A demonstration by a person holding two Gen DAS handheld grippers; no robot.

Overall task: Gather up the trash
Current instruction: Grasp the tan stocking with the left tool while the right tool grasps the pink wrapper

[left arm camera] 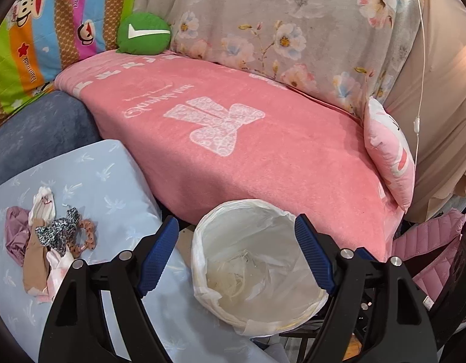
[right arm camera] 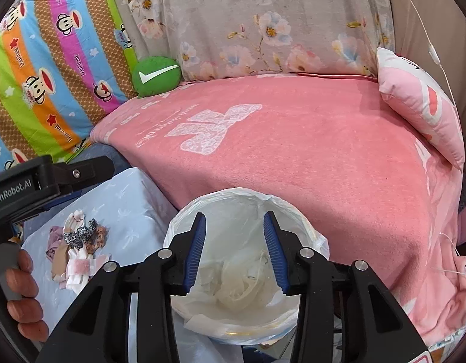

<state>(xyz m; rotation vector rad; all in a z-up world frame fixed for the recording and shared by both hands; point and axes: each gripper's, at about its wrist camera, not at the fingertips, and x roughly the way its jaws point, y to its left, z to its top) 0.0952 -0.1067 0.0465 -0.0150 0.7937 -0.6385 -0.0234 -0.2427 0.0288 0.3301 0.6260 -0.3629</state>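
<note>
Nearest: right gripper [right arm camera: 234,252], jaws spread and holding nothing, poised directly over the mouth of the lined bin [right arm camera: 319,243]; crumpled pale wrappers or tissue [right arm camera: 233,284] lie in the bottom, though through the translucent liner their exact nature is hard to make out. Left gripper [left arm camera: 236,249], jaws likewise wide apart and empty, with the same bin [left arm camera: 199,242] seen between its blue pads. Beside the bin, to its left: a light-blue cushion [left arm camera: 112,181] carrying a small heap of mixed scraps [left arm camera: 48,236], leopard-print, pink, tan and white pieces tangled together, apparently the trash left to collect. Beyond: pink blanket [left arm camera: 263,157] over the sofa seat, a pink pillow [left arm camera: 390,151] at its right end, a green round cushion [left arm camera: 143,33] at the back, floral cover [left arm camera: 263,15] and striped cartoon sheet [left arm camera: 51,30] behind. Risks, as judged: the heap is loose and soft, so a pinch may lift only one scrap or snag the cushion cover; pieces may drop between cushion and bin in transfer; a jaw may catch the slack liner rim and drag it inward.
</note>
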